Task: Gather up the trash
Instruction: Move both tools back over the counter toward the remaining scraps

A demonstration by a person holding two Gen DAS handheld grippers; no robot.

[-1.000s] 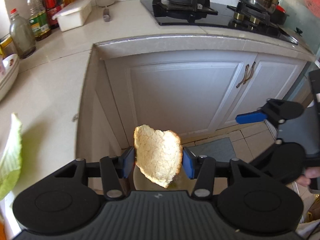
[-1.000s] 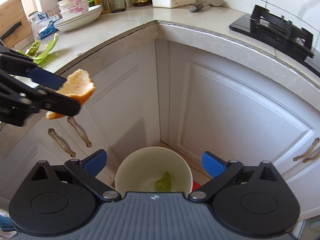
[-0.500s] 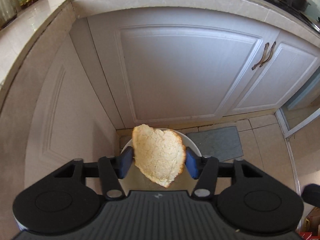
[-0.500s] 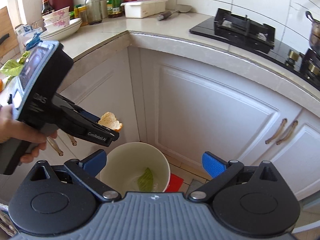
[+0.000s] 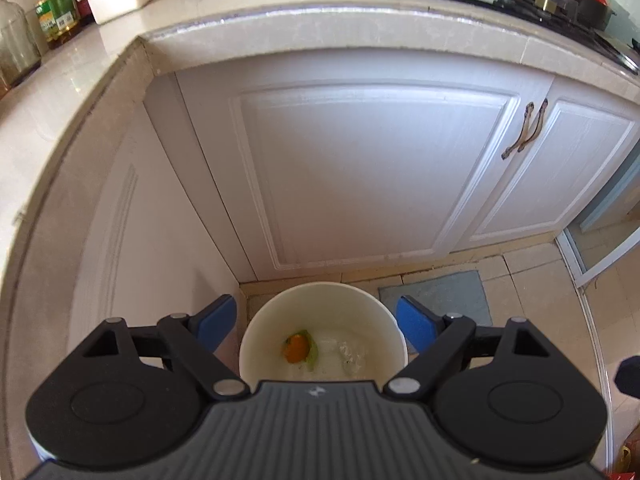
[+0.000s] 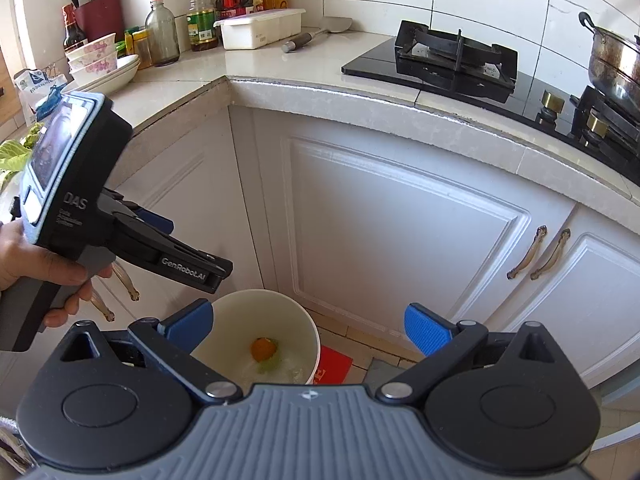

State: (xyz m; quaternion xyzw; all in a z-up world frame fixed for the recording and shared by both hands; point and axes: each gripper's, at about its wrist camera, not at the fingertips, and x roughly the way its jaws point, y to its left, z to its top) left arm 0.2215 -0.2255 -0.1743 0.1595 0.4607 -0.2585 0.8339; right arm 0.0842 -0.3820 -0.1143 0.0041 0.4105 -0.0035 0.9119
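Note:
A white bin (image 5: 320, 286) stands on the floor in the cabinet corner. An orange peel (image 5: 296, 349) lies at its bottom on a green leaf (image 5: 313, 356). My left gripper (image 5: 316, 312) hangs straight above the bin, its jaws opening with nothing between them. In the right wrist view the same bin (image 6: 256, 294) and peel (image 6: 263, 349) sit below my right gripper (image 6: 310, 322), which is open and empty. A hand holds the left gripper (image 6: 192, 252) over the bin's left rim there.
White cabinet doors (image 5: 360, 180) close in behind the bin. The counter (image 6: 280, 76) carries bottles, a white box (image 6: 260, 32), stacked bowls, a stove (image 6: 452, 56) and a pot. Green leaves (image 6: 12, 156) lie at far left. A grey mat (image 5: 440, 296) and a red item (image 6: 332, 364) are on the floor.
The left jaws spread apart and the peel dropped from between them into the bin. The left gripper came down closer to the bin. The right gripper swung towards the stove side.

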